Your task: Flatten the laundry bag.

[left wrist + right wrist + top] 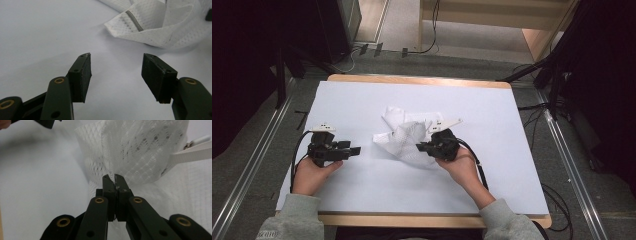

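At the near edge of the white-topped, wood-rimmed counter [362,200], two forearms in grey-green sleeves come in from below. The person's left hand [311,175] rests on the counter surface, wrapped around the back of the black left tool [354,150], which lies low and roughly level, pointing across the counter toward the middle. In the left gripper view its jaws stand wide apart with nothing between them; the pads hang just above bare white surface, and the crumpled white mesh fabric bag [160,27] lies a little beyond their tips, not touching. A grey strip runs along one fold of that bag.

The right hand [461,167] reaches further in, wrist angled toward the centre, holding the black right tool [421,147] with its tips pointing left into the bag [404,140]. In the right gripper view the right tool [115,182] has its jaws pressed together on a pinch of the netted material [135,150], which rises above the tips in a bunched, lifted fold. A flat white strap [192,153] crosses that view at the right, beyond the fold.

The bag sits near the middle of the counter, between the two tools, its far part spread flat toward the back edge.
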`<state>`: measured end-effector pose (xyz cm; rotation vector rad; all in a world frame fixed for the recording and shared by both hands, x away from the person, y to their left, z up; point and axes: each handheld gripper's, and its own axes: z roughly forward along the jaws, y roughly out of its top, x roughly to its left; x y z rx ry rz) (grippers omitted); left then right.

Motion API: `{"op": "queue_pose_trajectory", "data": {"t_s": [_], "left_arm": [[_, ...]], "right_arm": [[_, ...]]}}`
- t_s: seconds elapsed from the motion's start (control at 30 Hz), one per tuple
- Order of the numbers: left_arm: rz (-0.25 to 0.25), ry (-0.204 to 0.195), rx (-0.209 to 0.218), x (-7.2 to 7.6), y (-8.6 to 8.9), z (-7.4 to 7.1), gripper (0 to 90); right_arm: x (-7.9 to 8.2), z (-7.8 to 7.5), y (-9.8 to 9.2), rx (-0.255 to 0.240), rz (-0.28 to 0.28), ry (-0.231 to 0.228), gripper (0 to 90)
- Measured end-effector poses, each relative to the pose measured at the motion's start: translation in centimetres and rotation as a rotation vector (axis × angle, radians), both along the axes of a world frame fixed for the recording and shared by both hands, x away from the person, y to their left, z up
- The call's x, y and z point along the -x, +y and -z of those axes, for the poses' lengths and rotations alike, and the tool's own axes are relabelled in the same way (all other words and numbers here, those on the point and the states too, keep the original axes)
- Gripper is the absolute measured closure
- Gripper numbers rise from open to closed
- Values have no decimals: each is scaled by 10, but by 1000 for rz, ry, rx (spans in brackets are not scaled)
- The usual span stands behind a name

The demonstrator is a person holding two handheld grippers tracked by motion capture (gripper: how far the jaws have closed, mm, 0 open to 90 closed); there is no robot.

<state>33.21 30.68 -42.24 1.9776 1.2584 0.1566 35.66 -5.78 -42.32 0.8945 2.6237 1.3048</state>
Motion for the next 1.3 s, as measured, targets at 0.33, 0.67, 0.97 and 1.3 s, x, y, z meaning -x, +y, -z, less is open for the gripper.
{"op": "queue_pose_trajectory", "data": {"t_s": [0.33, 0.67, 0.97, 1.3], "left_arm": [[30, -14, -4, -7, -10, -2, 423], [74, -19, -14, -20, -22, -2, 421], [102, -28, -7, -42, -28, -8, 422], [185, -1, -26, -66, -58, -9, 422]], "right_arm": [[24, 15, 0, 37, -31, 41, 900], [46, 22, -7, 24, -37, 88, 855], [69, 11, -32, 18, -11, 84, 747], [75, 5, -73, 18, 78, 60, 718]]}}
